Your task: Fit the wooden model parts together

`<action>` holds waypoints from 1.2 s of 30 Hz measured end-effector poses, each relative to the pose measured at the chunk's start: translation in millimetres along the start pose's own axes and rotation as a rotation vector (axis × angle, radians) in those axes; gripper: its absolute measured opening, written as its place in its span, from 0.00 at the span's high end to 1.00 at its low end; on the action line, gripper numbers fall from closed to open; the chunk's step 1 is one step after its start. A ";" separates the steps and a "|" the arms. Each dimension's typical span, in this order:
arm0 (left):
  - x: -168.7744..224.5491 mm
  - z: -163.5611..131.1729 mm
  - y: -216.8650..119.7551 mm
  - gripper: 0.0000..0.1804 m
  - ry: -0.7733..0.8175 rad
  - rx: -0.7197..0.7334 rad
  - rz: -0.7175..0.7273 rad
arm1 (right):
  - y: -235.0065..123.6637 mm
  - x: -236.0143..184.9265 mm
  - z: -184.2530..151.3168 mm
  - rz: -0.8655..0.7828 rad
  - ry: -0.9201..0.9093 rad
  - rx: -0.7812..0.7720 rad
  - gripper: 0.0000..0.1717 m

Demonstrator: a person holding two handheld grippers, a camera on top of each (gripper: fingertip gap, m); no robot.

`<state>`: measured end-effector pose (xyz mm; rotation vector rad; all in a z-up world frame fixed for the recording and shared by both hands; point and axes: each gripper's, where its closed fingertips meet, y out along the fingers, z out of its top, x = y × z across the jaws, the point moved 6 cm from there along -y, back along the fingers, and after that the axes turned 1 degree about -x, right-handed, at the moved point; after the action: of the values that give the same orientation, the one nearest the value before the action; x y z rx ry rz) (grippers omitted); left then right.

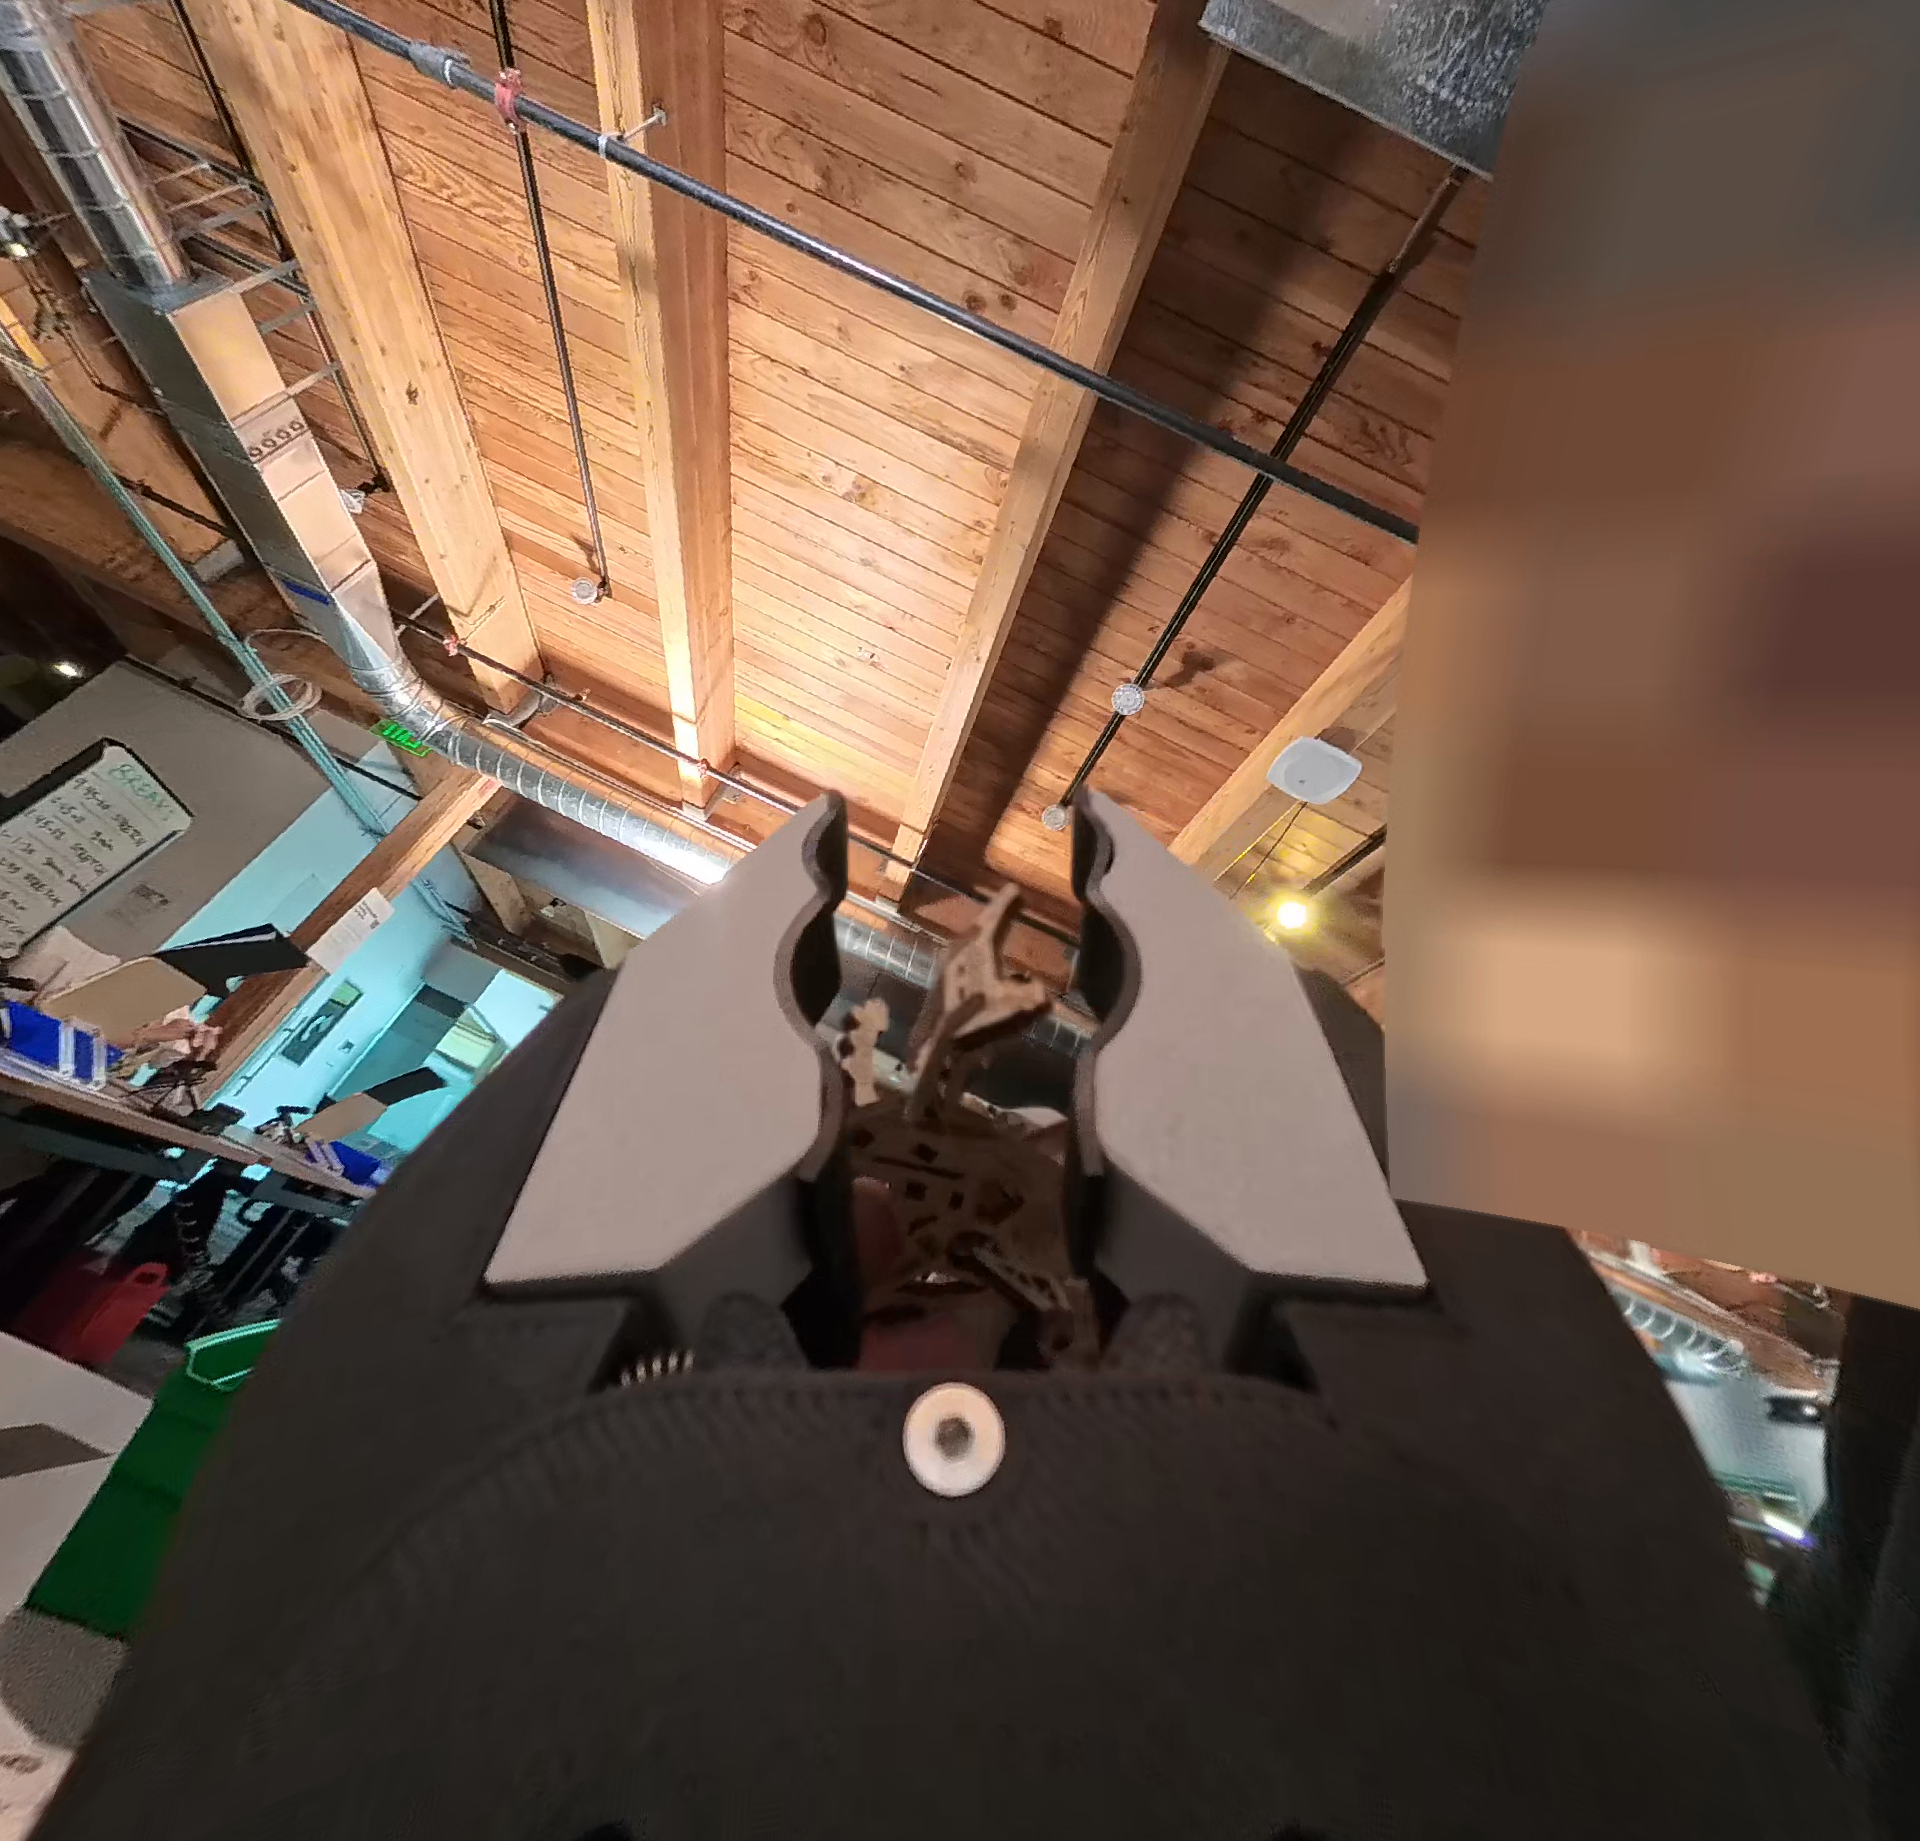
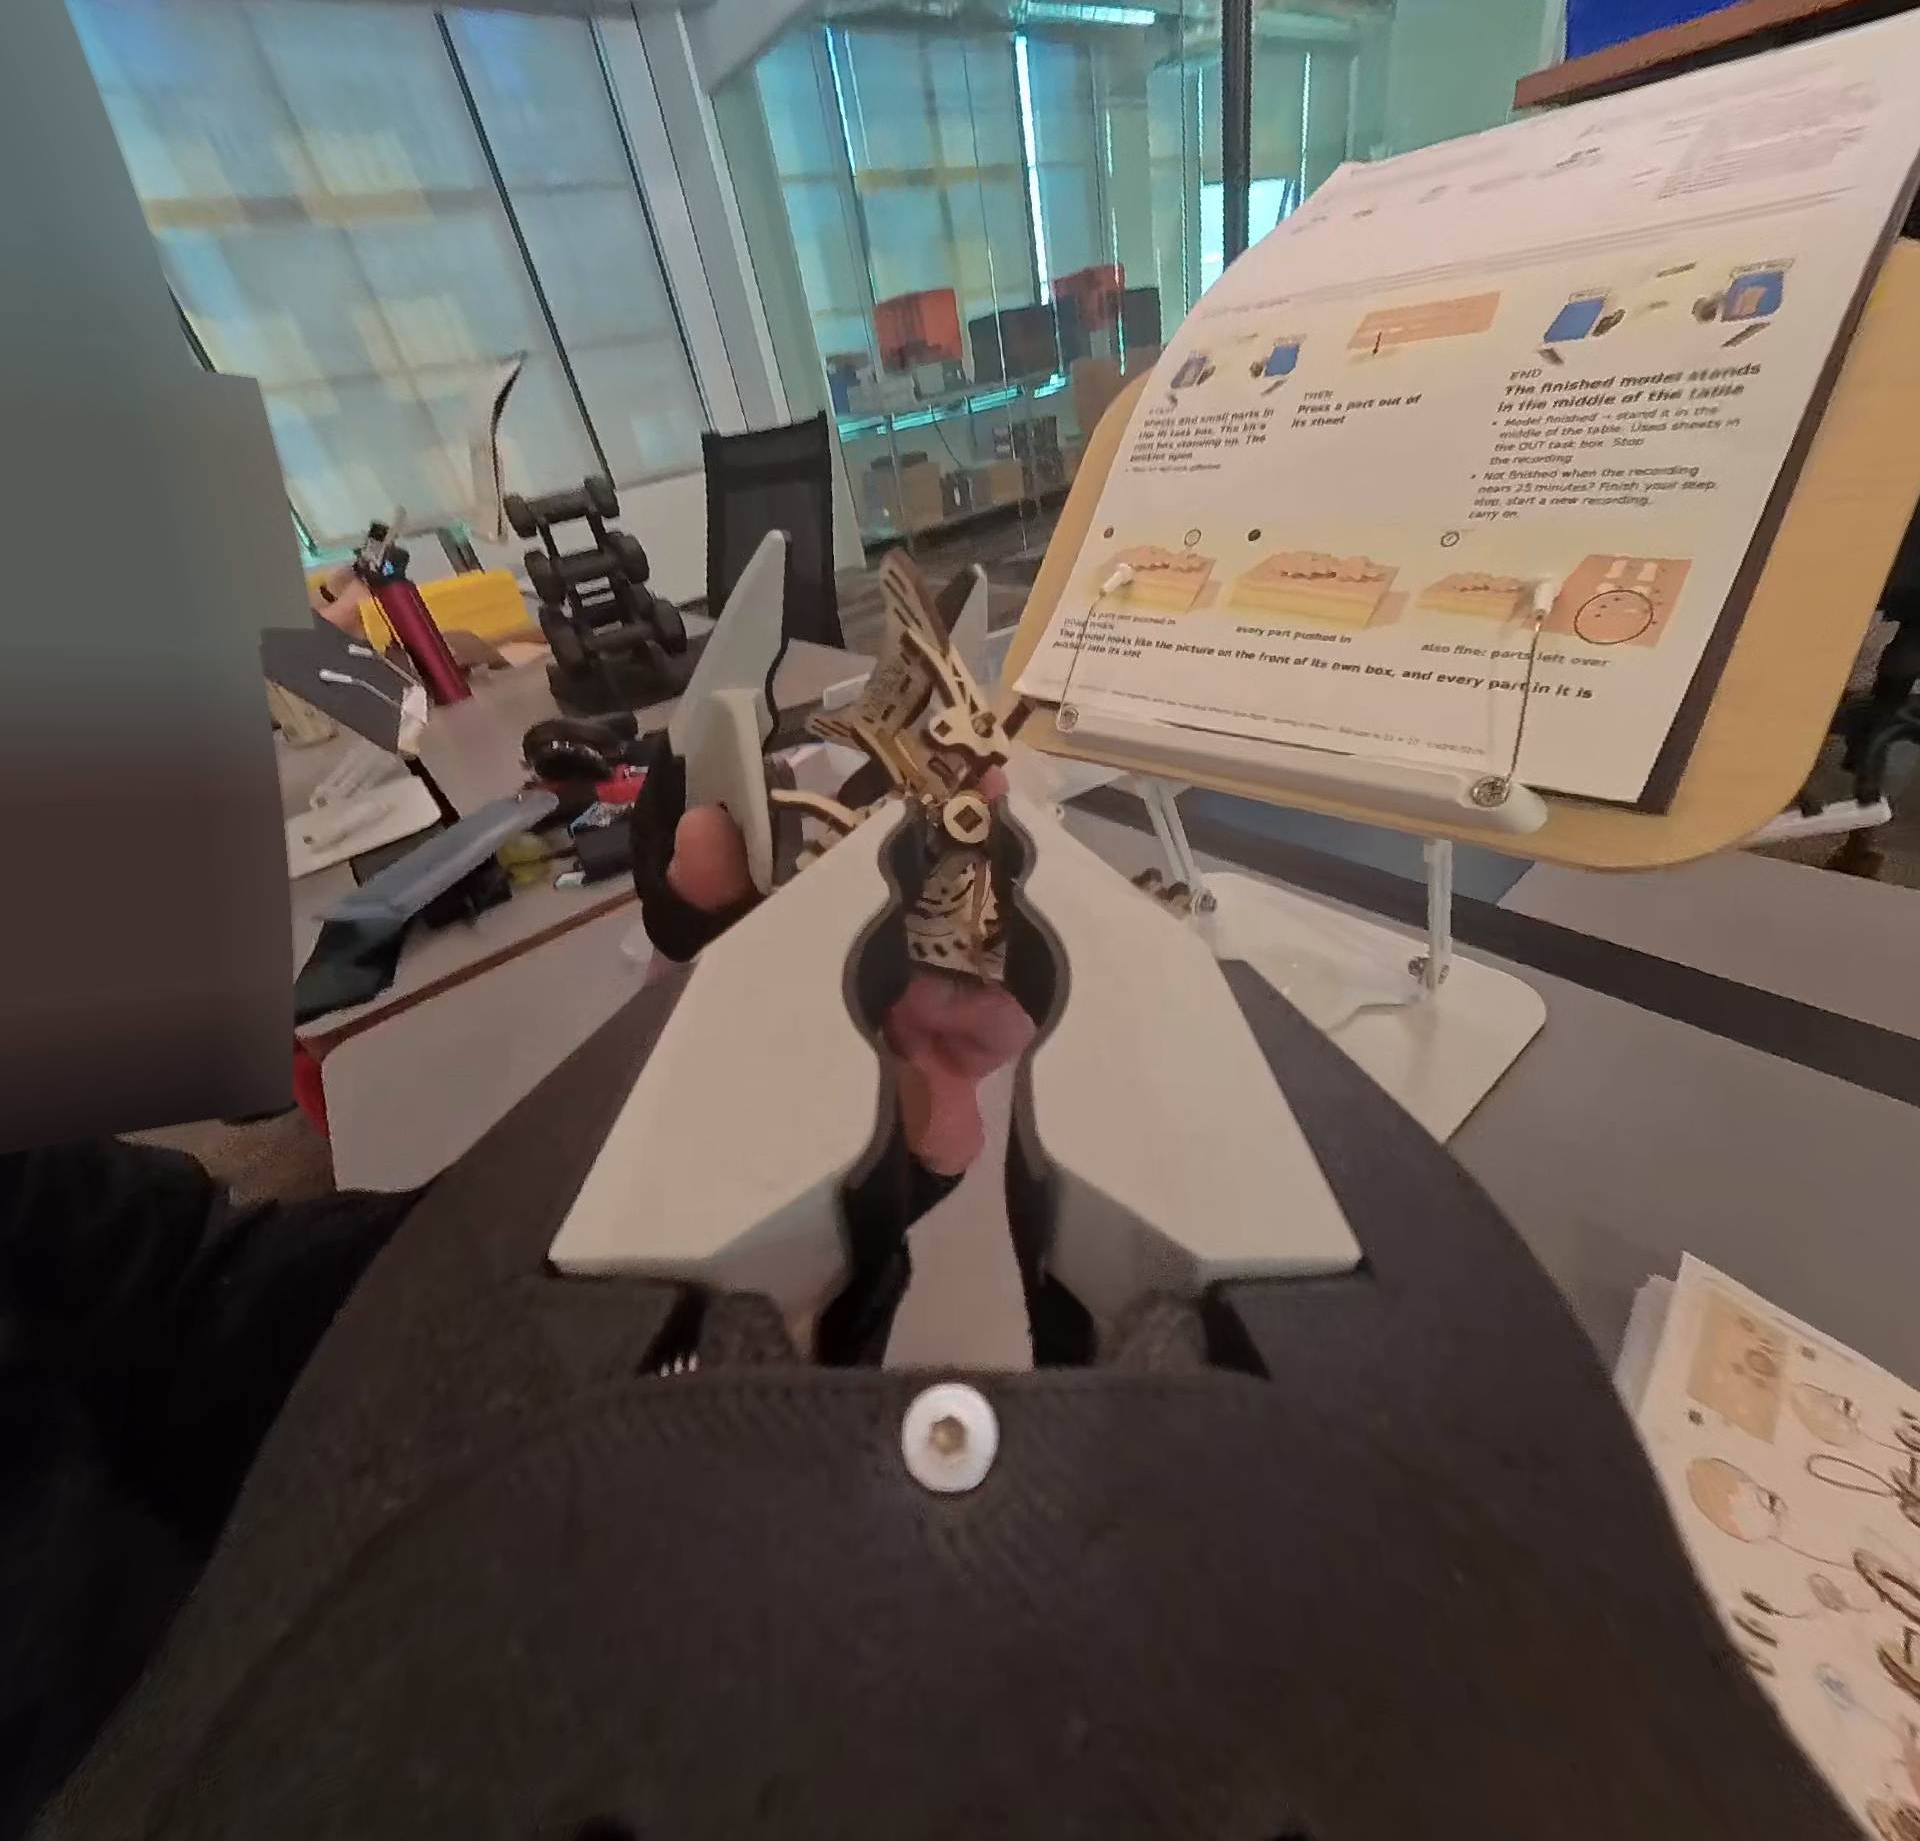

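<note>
Wooden model (image 2: 940, 742) clamped at right tongs (image 2: 954, 817) tips.

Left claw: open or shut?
Open. In the left wrist view, the left claw points at the ceiling, grey fingertips clearly apart; the pale laser-cut wooden model sits lower between the fingers.

Plank ceiling (image 1: 831, 389) with beams, silver duct (image 1: 582, 794); tall windows (image 2: 416, 285)

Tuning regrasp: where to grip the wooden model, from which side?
Probably the model's flat slotted body, pads on its broad faces, approaching from below. The thin wing pieces jut upward and look easy to snap.
</note>
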<state>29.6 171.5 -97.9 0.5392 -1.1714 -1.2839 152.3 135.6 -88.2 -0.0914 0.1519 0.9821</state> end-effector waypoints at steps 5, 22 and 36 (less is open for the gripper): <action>-0.8 -2.5 0.7 0.80 0.042 -0.041 0.023 | 0.6 0.2 -2.9 -0.010 -0.027 -0.065 0.95; -45.3 -22.3 -41.8 0.81 -0.071 -0.157 0.146 | 0.1 33.9 -46.3 0.041 0.392 0.017 0.95; -94.0 -43.2 -111.5 0.77 -0.307 -0.300 0.379 | 8.9 66.6 -136.6 0.042 0.529 -0.172 0.94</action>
<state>30.9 216.0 -243.3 -0.1039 -1.2305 -1.2040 169.4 175.3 -234.2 -0.5087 0.5559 0.9943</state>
